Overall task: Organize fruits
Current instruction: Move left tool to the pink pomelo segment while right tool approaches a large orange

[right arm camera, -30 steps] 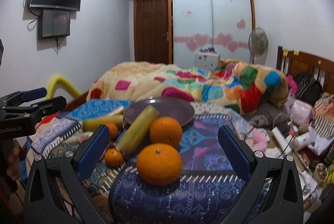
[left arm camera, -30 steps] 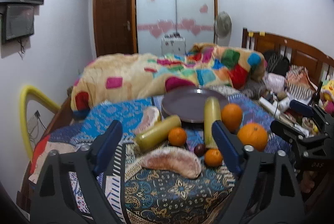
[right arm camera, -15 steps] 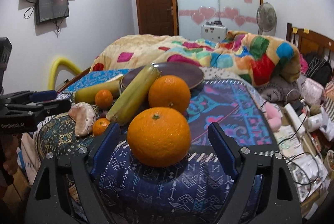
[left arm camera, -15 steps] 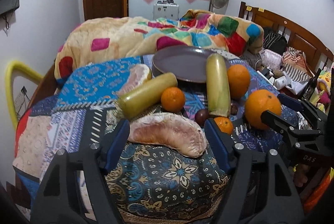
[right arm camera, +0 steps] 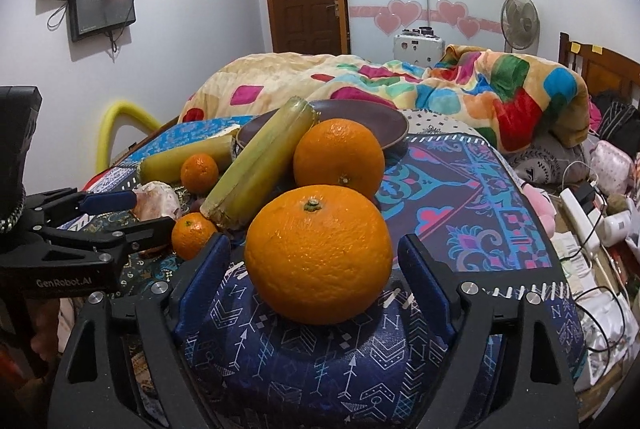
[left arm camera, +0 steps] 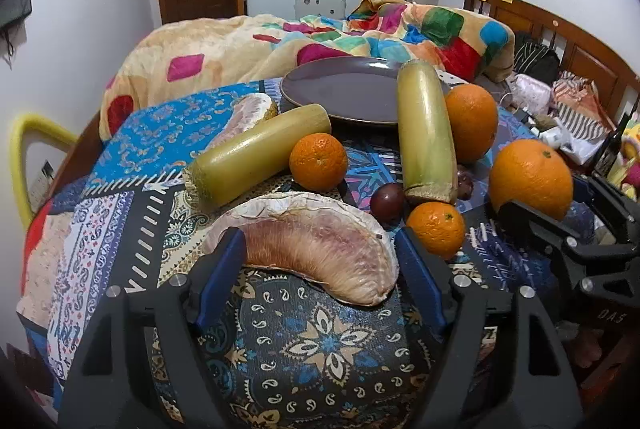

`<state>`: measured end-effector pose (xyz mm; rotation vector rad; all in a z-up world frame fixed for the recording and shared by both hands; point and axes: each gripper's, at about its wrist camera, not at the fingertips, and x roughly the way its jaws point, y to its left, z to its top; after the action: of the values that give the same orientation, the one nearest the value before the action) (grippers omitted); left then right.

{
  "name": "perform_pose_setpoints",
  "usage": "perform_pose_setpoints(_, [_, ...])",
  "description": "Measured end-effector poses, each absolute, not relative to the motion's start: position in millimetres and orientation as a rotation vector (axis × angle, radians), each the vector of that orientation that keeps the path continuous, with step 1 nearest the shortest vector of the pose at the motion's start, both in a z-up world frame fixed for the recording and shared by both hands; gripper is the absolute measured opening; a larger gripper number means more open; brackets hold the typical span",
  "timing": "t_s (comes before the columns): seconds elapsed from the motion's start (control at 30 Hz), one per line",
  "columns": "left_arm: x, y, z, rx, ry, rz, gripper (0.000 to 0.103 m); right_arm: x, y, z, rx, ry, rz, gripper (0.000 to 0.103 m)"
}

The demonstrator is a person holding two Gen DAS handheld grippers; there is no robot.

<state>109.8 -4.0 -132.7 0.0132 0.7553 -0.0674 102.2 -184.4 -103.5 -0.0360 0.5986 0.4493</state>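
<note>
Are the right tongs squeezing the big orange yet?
Apart. In the right wrist view, the right tongs are closing around the big orange, but patterned cloth still shows between each pad and the peel.

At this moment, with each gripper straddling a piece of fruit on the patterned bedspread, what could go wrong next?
1. The large round orange sits on a soft hump of bedspread; the right gripper, jaws closing around it, may nudge it into rolling off.
2. The left gripper, jaws opening, straddles the peeled pink pomelo wedge; its curved, soft flesh could tear or slip when squeezed.
3. The small tangerine beside the left gripper's right finger could get knocked.
</note>
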Motion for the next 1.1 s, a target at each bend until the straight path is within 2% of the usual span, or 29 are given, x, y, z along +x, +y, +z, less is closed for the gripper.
perform_pose_setpoints(0.2, [104,6,-135,0.002,0.768,-0.062,0.077,106,-185,-108,-0.026,0.626,0.458,0.072])
perform_pose_setpoints(0.67, [62,54,-130,-0.087,0.821,-0.003,0.076,106,-189,-107,-0.008,0.628,0.454,0.071])
perform_pose_setpoints(1.0, [97,33,-135,-0.087,0.841,-0.042,0.076,109,-186,-108,-0.011,0.65,0.461,0.071])
perform_pose_setpoints(1.1, [105,35,-136,-0.098,0.836,-0.021,0.072,110,-185,-111,-0.021,0.663,0.468,0.071])
